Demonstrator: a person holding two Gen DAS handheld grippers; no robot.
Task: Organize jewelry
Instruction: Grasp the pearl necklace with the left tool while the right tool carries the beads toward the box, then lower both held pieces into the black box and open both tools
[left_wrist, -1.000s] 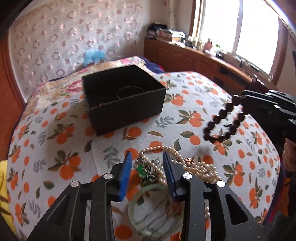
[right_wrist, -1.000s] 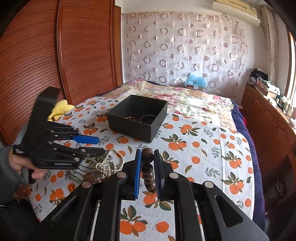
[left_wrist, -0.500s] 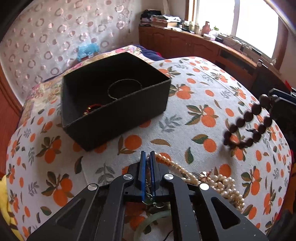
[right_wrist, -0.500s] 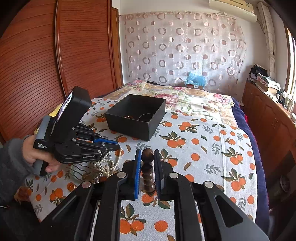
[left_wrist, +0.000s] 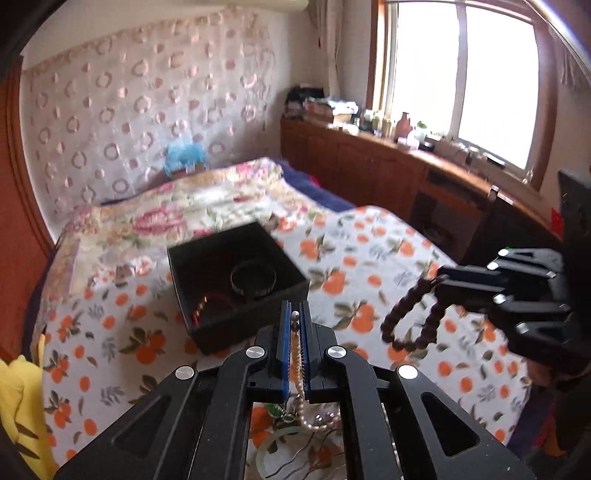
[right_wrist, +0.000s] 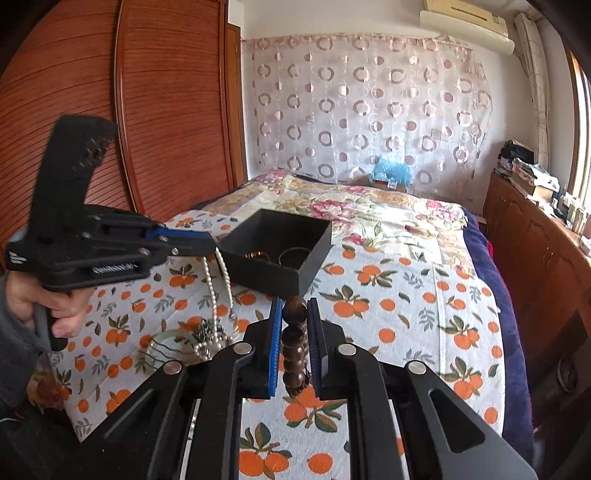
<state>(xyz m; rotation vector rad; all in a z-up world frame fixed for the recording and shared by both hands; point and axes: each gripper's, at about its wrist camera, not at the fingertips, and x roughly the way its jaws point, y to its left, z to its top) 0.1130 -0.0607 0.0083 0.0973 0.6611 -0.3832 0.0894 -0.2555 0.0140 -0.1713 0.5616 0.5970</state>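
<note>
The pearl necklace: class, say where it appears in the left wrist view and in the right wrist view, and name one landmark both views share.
Left wrist view: the pearl necklace runs between the shut fingers of the left gripper, bottom centre.
Right wrist view: it hangs at left-centre from that gripper's tips down to the bedspread.
Shared landmark: the black box.

White letters are showing on the side of the left gripper (right_wrist: 207, 242), seen from the right wrist camera, but they are too small and blurry to read. A small white logo is sitting near its handle too. No other words or numbers are showing anywhere that can be read.
</note>
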